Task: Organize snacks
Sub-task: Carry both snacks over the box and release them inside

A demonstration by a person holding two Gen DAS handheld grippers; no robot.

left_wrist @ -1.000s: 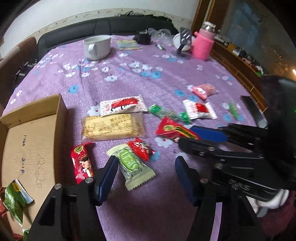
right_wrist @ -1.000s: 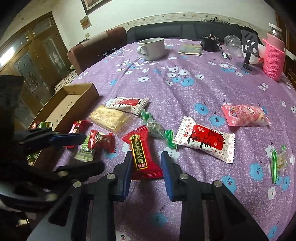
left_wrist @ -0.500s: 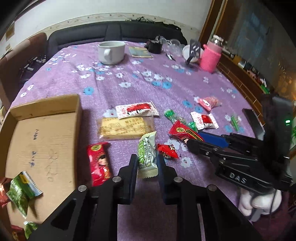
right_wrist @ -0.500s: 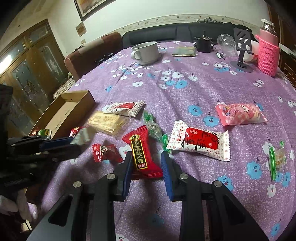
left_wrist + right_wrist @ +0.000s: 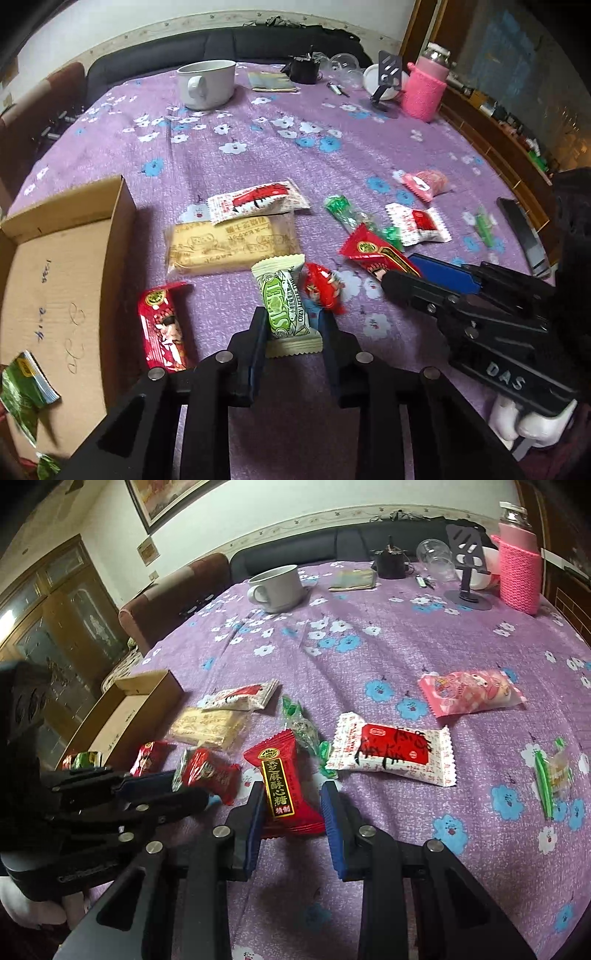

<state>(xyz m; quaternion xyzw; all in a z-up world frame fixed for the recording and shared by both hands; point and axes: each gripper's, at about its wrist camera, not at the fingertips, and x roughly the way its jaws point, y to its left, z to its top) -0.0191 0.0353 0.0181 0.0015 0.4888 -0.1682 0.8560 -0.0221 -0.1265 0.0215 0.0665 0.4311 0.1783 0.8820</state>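
My left gripper (image 5: 291,321) has the green and white snack packet (image 5: 282,299) upright between its pads, lifted off the purple cloth; its jaws are opening slightly but still touch the packet. To its left lies the open cardboard box (image 5: 55,295) with a green packet (image 5: 22,384) inside. My right gripper (image 5: 291,805) is shut on a red candy packet (image 5: 280,779) with a black and gold label. In the left wrist view the right gripper (image 5: 400,267) shows with that red packet (image 5: 369,251) at its tips.
Loose snacks lie on the cloth: a yellow biscuit pack (image 5: 232,243), a red bar (image 5: 162,328), a small red candy (image 5: 323,286), white-red packs (image 5: 258,197), a pink pack (image 5: 469,694). A white mug (image 5: 207,83), pink bottle (image 5: 424,88) and phone stand (image 5: 388,74) stand at the back.
My left gripper went from wide open over the green and white packet to closed on it, and the packet now stands up off the cloth. The right gripper kept its grip.
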